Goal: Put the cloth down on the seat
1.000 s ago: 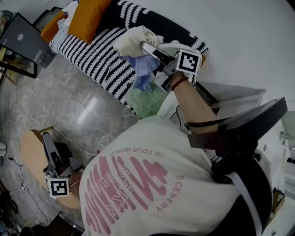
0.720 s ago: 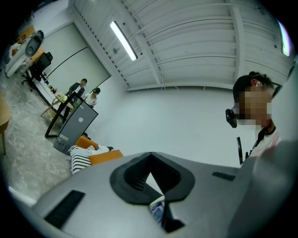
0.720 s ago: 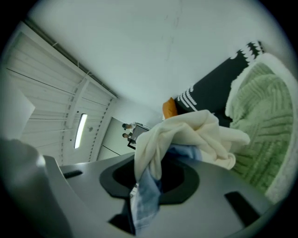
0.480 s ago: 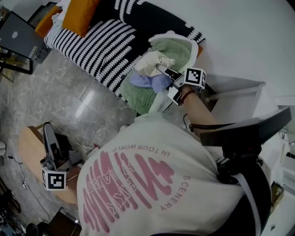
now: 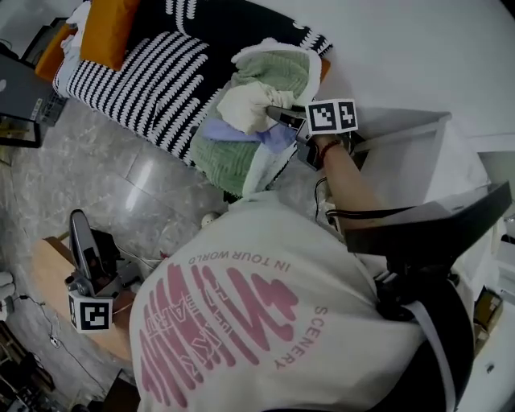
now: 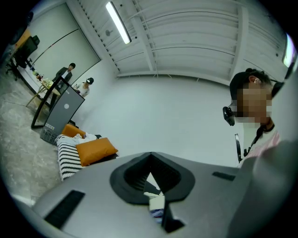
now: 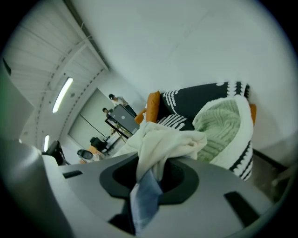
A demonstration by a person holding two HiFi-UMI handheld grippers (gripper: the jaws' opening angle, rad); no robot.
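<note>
My right gripper is shut on a bundle of cloth: a cream piece and a pale blue piece that hangs below it. The bundle rests against a green knitted cushion at the near end of the black-and-white striped seat. In the right gripper view the cream cloth and the blue cloth spill out between the jaws of that gripper. My left gripper is far off at the lower left, above a round wooden table, jaws together and empty.
An orange cushion lies at the seat's far end. A white cabinet stands right of my right arm. A dark screen stands on the stone floor at the left. Two people stand far off.
My right gripper has come down with the cloth bundle, from above the striped seat onto the green cushion. The left gripper has shifted a little over the wooden table.
</note>
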